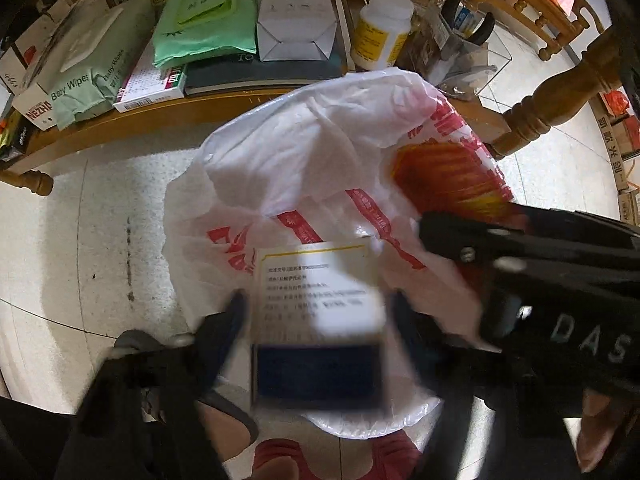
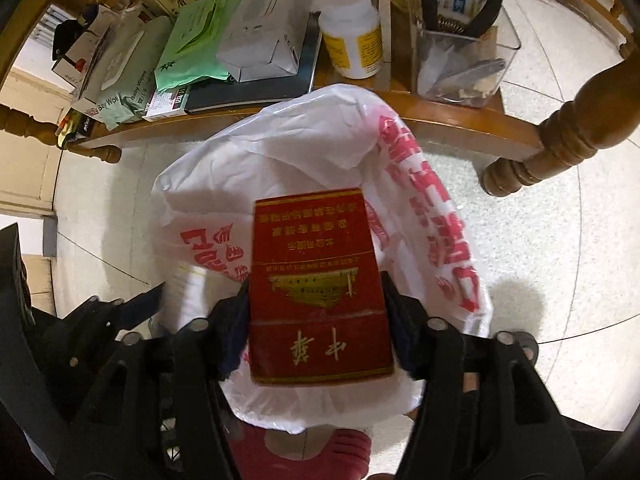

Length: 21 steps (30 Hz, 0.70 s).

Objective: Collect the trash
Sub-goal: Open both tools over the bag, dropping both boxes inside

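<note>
A white plastic bag with red print (image 1: 312, 152) stands open on the floor below both grippers; it also shows in the right wrist view (image 2: 280, 148). My left gripper (image 1: 318, 308) is shut on a white and blue medicine box (image 1: 316, 320), held above the bag's mouth. My right gripper (image 2: 316, 300) is shut on a red cigarette pack (image 2: 318, 284), held above the same bag. The right gripper's body (image 1: 560, 280) reaches in from the right in the left wrist view, with the red pack (image 1: 448, 176) partly seen ahead of it. The left gripper's body (image 2: 100, 320) shows at the lower left.
A low wooden table (image 2: 440, 120) stands behind the bag, crowded with baby wipes (image 1: 80, 72), a green pouch (image 1: 204, 20), a white carton (image 1: 296, 16), a yellow-labelled bottle (image 1: 380, 32) and a clear holder (image 2: 464, 60). A turned table leg (image 2: 560, 136) stands right. Red slippers (image 2: 304, 452) are below.
</note>
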{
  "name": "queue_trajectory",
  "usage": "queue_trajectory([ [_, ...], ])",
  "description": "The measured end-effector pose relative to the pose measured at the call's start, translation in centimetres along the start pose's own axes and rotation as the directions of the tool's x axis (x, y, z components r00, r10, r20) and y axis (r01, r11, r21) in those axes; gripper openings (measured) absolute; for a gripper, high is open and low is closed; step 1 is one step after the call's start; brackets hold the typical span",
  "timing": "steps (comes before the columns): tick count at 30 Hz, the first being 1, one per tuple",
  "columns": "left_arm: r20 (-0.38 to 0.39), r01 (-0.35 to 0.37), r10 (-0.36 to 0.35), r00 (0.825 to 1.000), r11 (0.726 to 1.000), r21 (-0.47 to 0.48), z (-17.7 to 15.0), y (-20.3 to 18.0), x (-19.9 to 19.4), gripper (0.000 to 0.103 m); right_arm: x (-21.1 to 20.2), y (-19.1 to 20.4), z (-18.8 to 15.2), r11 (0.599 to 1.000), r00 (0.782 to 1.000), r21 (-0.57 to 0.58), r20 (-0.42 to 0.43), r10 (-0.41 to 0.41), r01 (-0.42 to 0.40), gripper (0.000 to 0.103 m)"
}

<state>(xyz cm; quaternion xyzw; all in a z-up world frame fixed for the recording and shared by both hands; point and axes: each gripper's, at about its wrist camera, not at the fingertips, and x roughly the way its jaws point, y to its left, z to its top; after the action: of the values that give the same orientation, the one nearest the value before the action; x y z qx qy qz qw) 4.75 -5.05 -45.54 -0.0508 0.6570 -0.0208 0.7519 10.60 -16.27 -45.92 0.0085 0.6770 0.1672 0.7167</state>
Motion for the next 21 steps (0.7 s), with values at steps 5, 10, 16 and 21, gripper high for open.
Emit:
queue_trajectory([
  [5, -0.011, 0.003, -0.003, 1.000, 1.000, -0.012, 0.0, 0.3, 0.5, 0.095, 0.8, -0.2, 0.2, 1.000, 1.000, 0.020, -0.007, -0.003, 0.003, 0.078],
  [10, -0.004, 0.012, -0.012, 1.000, 1.000, -0.013, -0.1, 0.4, 0.3, 0.095, 0.9, -0.5, 0.1, 0.999, 1.000, 0.033, -0.006, -0.019, 0.019, 0.081],
  [16, 0.004, 0.009, -0.009, 1.000, 1.000, -0.011, -0.3, 0.6, -0.1, 0.095, 0.5, -0.4, -0.1, 0.999, 1.000, 0.042, -0.004, -0.018, 0.018, 0.082],
  [21, 0.018, 0.009, -0.009, 1.000, 1.000, -0.004, -0.6, 0.4, -0.9, 0.095, -0.5, -0.6, -0.4, 0.998, 1.000, 0.055, 0.007, -0.019, 0.019, 0.083],
])
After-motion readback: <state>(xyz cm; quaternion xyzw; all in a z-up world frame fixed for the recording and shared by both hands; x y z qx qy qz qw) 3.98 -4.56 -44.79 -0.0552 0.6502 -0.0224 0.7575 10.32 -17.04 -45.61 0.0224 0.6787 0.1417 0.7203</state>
